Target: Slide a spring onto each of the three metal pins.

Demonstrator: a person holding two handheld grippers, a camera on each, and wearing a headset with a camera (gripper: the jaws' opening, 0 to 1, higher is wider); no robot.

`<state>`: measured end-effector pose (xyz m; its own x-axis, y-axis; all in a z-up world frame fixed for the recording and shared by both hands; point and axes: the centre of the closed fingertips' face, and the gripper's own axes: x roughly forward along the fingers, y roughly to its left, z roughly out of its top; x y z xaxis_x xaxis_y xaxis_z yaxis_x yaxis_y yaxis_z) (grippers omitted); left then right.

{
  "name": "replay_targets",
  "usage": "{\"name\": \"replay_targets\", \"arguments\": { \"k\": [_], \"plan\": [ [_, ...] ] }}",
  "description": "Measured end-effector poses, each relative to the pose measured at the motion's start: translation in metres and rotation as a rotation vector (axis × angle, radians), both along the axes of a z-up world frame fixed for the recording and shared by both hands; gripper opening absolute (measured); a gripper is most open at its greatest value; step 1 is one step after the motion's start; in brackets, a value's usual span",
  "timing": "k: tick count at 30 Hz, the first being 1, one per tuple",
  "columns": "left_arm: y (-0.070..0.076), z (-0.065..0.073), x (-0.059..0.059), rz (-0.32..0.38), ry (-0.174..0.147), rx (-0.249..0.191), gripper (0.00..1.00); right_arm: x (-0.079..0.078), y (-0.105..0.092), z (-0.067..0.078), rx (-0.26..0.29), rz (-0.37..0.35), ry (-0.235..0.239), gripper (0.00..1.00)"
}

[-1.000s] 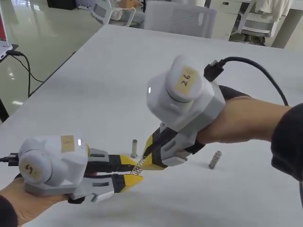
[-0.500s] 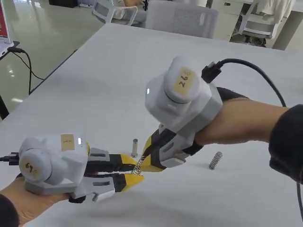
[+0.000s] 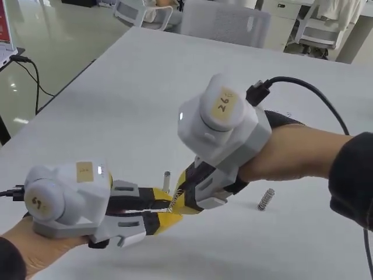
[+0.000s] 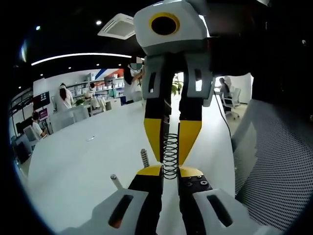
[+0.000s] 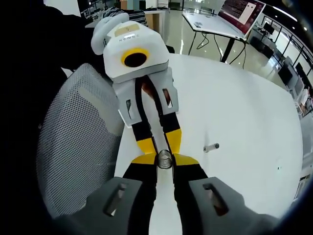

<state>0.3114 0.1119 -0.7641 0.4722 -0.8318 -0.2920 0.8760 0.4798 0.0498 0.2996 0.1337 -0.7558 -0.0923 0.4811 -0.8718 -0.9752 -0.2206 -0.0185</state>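
Left gripper [image 3: 165, 209] jaws, apart a second ago, have drawn in on one end of the spring [image 3: 173, 201]. Right gripper [image 3: 182, 195] stays clamped on the other end. The spring is held in the air between both, just beside the bare pin [image 3: 166, 179]. This reads as a handover or regrip before threading. A second spring [image 3: 265, 198] stands well to the right, perhaps already on its pin.

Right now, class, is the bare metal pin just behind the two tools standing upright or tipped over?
Upright: in the head view the pin stands on end on the table, its top pointing up.
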Motion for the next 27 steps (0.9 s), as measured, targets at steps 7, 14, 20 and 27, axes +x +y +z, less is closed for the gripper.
{"name": "replay_targets", "arguments": {
  "k": [7, 14, 20, 27],
  "plan": [
    [0.001, 0.0, 0.001, 0.007, 0.004, -0.011, 0.08, 0.001, 0.001, -0.001, -0.007, 0.005, -0.003, 0.13],
    [0.003, -0.004, 0.002, 0.02, 0.009, -0.006, 0.11, 0.003, 0.003, -0.003, -0.018, 0.006, -0.003, 0.13],
    [0.011, -0.01, 0.003, 0.044, 0.035, -0.012, 0.19, 0.006, 0.003, -0.004, -0.024, 0.005, -0.004, 0.13],
    [0.021, -0.015, 0.004, 0.08, 0.057, -0.012, 0.27, 0.013, 0.004, -0.001, -0.017, -0.008, -0.009, 0.13]
  ]
}}
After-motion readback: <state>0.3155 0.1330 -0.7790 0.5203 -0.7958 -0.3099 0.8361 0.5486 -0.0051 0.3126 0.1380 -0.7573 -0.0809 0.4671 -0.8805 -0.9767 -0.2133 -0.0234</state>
